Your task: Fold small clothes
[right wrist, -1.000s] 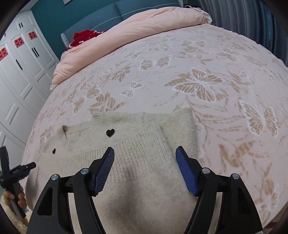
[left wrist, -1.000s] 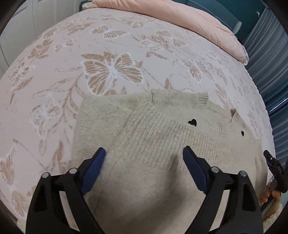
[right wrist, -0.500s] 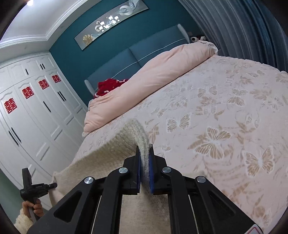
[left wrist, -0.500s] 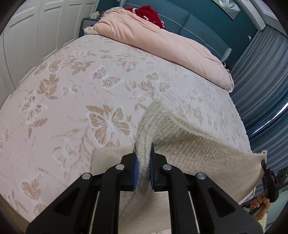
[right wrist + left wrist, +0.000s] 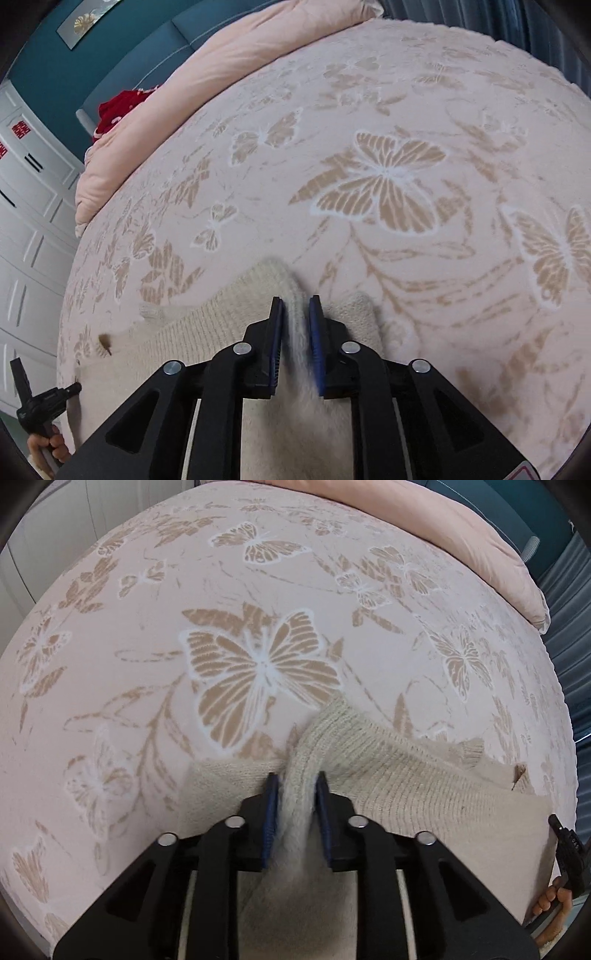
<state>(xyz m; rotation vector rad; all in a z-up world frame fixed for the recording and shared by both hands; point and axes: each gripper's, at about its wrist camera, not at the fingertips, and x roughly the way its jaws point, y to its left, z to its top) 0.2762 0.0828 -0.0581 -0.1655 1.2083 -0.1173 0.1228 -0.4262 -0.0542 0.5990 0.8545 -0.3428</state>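
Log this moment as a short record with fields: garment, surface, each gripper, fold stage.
garment: beige knit sweater, its pinched edge raised, the rest lying on the bed
surface: pink bedspread with butterfly print
left gripper: shut on a bunched ridge of the sweater
right gripper: shut on a bunched ridge of the sweater
background: pink duvet, red cloth item
fold stage: mid-fold; not yet laid flat

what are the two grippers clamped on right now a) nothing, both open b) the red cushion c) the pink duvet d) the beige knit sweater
d: the left gripper and the right gripper each pinch a bunched fold of the beige knit sweater between their blue pads, above the butterfly bedspread.
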